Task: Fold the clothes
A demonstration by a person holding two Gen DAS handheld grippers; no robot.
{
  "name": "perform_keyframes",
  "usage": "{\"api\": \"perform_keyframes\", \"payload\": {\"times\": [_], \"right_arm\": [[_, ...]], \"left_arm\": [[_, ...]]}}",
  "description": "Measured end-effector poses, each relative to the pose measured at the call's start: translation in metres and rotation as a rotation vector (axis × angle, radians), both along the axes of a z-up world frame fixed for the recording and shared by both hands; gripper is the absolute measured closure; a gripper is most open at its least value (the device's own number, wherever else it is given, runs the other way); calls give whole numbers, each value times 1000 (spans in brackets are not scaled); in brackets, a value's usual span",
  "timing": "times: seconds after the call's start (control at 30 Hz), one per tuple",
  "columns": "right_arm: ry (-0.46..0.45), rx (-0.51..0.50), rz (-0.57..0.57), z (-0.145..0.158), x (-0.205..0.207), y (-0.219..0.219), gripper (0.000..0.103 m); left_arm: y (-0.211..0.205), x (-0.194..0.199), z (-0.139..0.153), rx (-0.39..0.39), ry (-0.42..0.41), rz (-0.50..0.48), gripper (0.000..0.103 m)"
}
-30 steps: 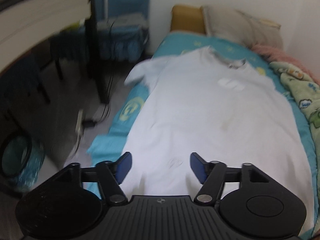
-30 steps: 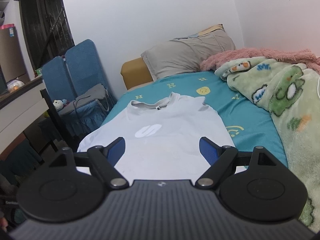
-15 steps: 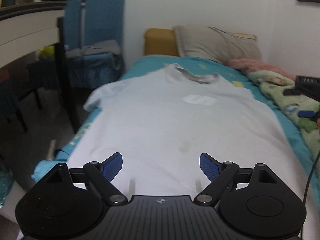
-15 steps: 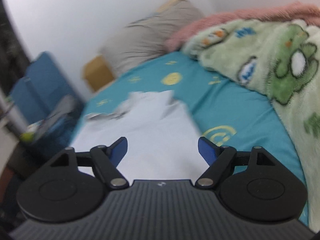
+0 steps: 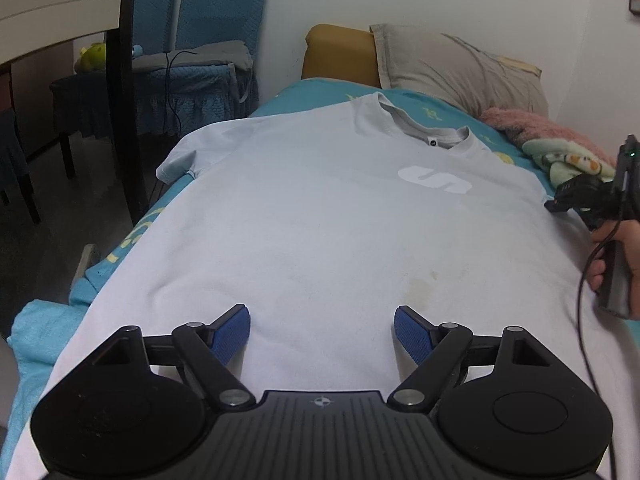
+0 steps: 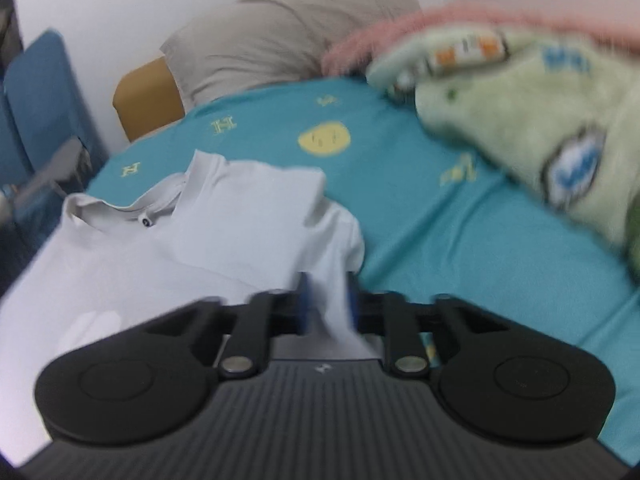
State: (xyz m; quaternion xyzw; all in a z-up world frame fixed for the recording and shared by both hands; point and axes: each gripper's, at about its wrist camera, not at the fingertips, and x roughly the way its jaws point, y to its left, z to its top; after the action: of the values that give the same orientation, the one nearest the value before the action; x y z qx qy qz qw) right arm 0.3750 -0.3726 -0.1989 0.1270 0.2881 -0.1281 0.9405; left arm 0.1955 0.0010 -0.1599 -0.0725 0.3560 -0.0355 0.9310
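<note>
We hold the left gripper (image 5: 322, 334) low over the hem end of the white T-shirt (image 5: 320, 220), its jaws wide but easing inward with only flat cloth beneath, nothing pinched. The right gripper (image 6: 325, 304) sits at the shirt's right sleeve edge; its jaws are closing, and a ridge of white fabric stands between the blue pads (the frame is blurred, but the pads look pressed onto it). We judge this grip is taken at the shoulder side so that edge can be carried inward for a first lengthwise fold.

The shirt lies face up along the teal bedsheet (image 6: 420, 208), collar toward the grey pillow (image 5: 460, 68), white logo on the chest, a faint yellowish stain lower down. Its right sleeve is already turned over onto the body; the left sleeve hangs near the bed's edge.
</note>
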Motion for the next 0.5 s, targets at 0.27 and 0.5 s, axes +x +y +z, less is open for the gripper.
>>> {"api": "perform_keyframes", "payload": {"times": [0.27, 0.5], "right_arm": [[-20, -497, 310, 8, 5, 135, 95], [16, -389, 520, -4, -7, 179, 94]], "left_arm": [[27, -3, 22, -40, -47, 94, 25], [23, -2, 15, -40, -18, 72, 27]]}}
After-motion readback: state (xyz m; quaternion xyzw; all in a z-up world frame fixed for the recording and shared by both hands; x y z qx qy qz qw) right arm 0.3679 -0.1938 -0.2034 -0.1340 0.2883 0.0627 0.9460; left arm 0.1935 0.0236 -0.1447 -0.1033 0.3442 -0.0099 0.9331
